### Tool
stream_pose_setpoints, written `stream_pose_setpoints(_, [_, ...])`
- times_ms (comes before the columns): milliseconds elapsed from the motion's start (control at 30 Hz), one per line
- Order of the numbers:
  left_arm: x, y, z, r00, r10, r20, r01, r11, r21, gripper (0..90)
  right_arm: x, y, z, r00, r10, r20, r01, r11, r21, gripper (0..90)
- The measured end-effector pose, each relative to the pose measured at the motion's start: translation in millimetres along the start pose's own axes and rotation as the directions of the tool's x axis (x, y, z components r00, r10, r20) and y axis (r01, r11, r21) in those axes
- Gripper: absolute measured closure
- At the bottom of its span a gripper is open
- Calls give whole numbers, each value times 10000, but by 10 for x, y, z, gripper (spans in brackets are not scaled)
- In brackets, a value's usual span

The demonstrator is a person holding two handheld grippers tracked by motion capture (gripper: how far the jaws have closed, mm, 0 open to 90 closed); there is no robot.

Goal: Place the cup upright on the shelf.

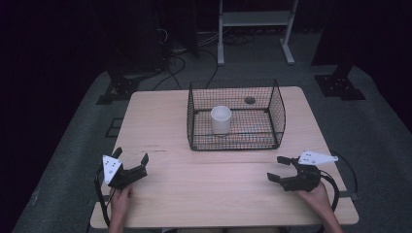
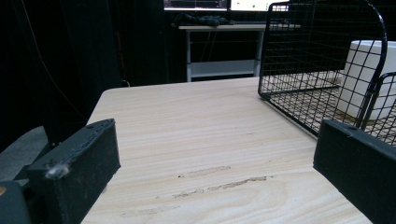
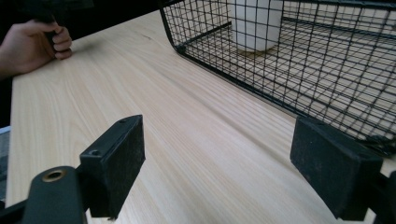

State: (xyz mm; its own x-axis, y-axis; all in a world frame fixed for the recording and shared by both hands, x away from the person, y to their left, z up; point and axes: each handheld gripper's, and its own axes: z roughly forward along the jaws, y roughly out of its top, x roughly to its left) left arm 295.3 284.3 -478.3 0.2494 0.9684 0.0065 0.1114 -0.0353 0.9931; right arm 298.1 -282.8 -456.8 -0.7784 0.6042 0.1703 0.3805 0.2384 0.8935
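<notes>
Your left gripper (image 1: 131,158) and right gripper (image 1: 278,168) rest spread and empty on the table (image 1: 204,189), one near each front corner of the basket (image 1: 236,115); the cup (image 1: 221,119) stands upright inside it.

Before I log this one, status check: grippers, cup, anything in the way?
Left gripper open, right gripper open, both empty. Cup upright inside the wire basket. Basket wall between grippers and cup.
</notes>
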Motion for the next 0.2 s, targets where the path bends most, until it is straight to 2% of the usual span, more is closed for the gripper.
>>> stream_pose_setpoints(67, [3,0,1,10000,-14,5,14,10000,2,0,12,-26,-31,9999,125,-5,-125,9997,-210,169])
stream_pose_setpoints(200, [4,0,3,10000,-21,-16,21,10000,1,0,13,-56,-33,9998,198,-66,-199,9994,-294,169])
